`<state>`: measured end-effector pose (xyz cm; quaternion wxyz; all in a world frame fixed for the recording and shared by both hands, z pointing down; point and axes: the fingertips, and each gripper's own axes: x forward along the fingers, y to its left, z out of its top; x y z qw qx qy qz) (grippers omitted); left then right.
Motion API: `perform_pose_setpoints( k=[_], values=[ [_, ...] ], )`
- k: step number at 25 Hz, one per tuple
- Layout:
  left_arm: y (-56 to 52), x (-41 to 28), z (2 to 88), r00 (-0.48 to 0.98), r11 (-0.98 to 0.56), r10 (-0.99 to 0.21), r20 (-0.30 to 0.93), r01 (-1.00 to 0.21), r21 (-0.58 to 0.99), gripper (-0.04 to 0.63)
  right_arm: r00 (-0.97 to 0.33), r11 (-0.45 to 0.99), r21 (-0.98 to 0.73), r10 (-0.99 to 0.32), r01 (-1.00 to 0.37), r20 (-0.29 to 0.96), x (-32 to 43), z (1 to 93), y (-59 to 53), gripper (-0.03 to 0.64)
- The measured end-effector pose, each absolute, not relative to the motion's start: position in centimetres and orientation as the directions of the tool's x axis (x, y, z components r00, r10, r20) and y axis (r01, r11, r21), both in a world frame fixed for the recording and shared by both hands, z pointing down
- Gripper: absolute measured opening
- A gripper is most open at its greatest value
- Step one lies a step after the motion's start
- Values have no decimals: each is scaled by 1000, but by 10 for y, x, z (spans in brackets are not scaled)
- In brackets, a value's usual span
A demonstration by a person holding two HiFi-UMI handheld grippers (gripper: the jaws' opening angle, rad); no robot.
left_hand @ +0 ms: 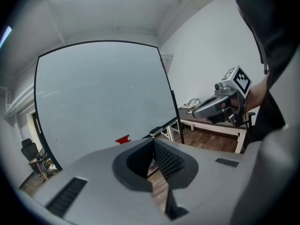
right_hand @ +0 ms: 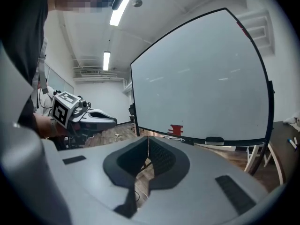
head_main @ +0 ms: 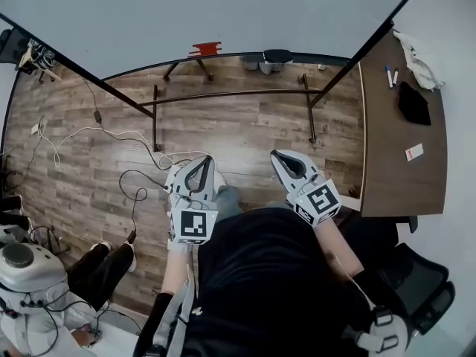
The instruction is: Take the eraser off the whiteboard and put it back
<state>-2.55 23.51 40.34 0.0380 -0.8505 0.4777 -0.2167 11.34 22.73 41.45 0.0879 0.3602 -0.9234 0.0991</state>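
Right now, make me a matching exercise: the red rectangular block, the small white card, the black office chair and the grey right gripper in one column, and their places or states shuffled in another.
Things:
1. red rectangular block
2. small white card
3. black office chair
4. grey right gripper

Places or states:
A. on the floor at the person's right
B. jaws shut, nothing between them
C. low on the whiteboard
D. lying on the brown wooden table

Pairs: 1-C, 2-D, 3-A, 4-B
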Motion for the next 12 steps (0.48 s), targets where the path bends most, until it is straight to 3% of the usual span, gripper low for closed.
perform_pose_setpoints(
  k=[12],
  values=[
    [132, -135, 417, 568, -639, -761, 314, -738, -214, 6, -657, 645, -151, -693, -749, 298, 3, 427, 140, 17]
  ],
)
